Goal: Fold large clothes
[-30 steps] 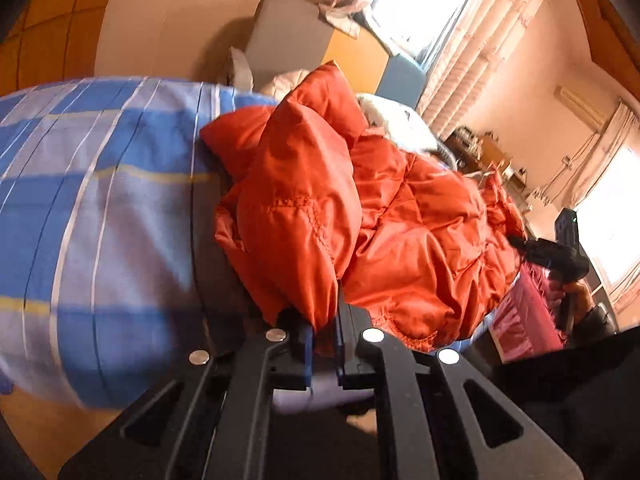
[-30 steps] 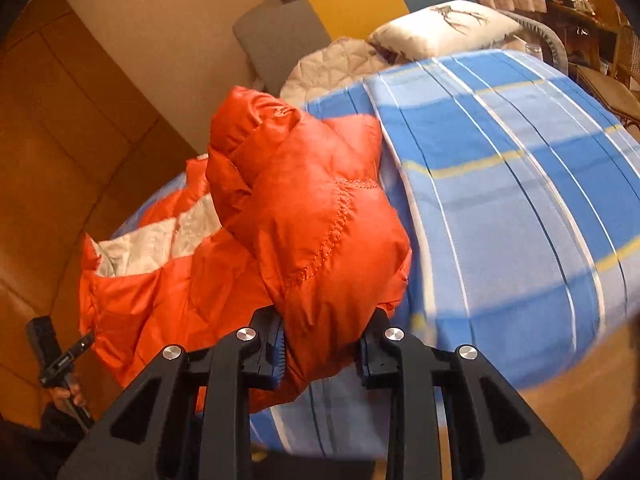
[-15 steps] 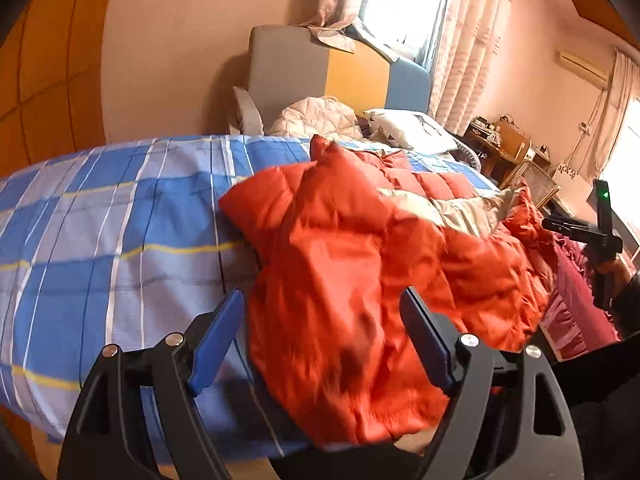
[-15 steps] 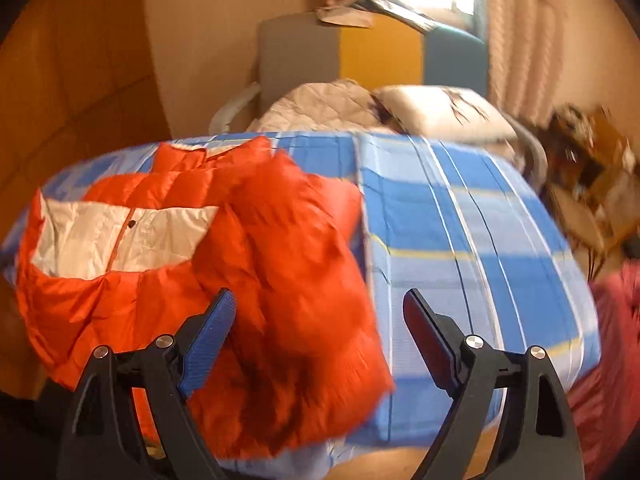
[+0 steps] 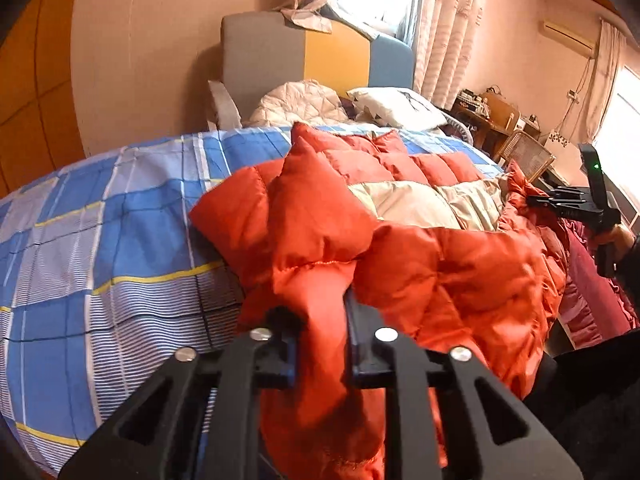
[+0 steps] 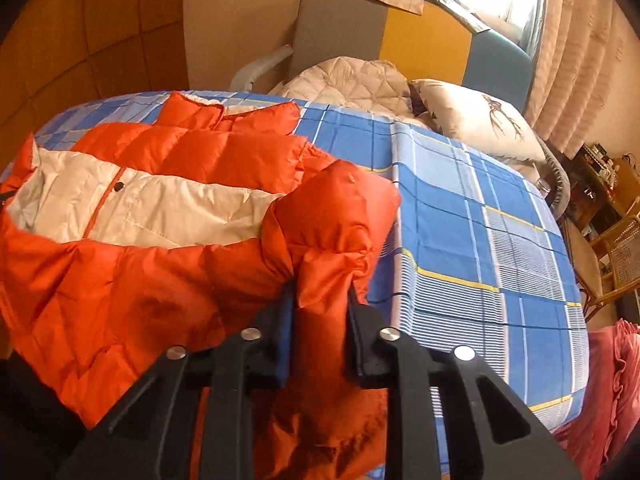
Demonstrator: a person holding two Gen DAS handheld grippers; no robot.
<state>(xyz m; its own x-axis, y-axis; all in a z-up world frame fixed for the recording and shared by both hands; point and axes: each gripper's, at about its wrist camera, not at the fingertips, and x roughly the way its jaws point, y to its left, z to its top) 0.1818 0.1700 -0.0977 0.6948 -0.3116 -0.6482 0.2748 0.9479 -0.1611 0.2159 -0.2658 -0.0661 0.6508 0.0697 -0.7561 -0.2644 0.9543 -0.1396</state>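
Observation:
An orange puffer jacket (image 5: 400, 232) with a cream chest band lies spread on the blue checked bed (image 5: 112, 240). My left gripper (image 5: 322, 344) is shut on a fold of the jacket's orange sleeve at the near edge. In the right wrist view the jacket (image 6: 168, 200) lies front up, collar toward the headboard. My right gripper (image 6: 320, 320) is shut on the other orange sleeve near the bed's edge. The right gripper also shows at the far right of the left wrist view (image 5: 576, 204).
A quilted cream blanket (image 6: 352, 84) and a white pillow (image 6: 480, 120) lie at the head of the bed by a grey, yellow and blue headboard (image 5: 320, 56). A red ruffled cloth (image 6: 600, 392) hangs at the bed's right side. Wicker furniture (image 6: 624, 256) stands beyond.
Both grippers opened half a second ago and dropped the sleeves; now each has closed again on a sleeve lower down, with the jacket lying flatter on the bed.

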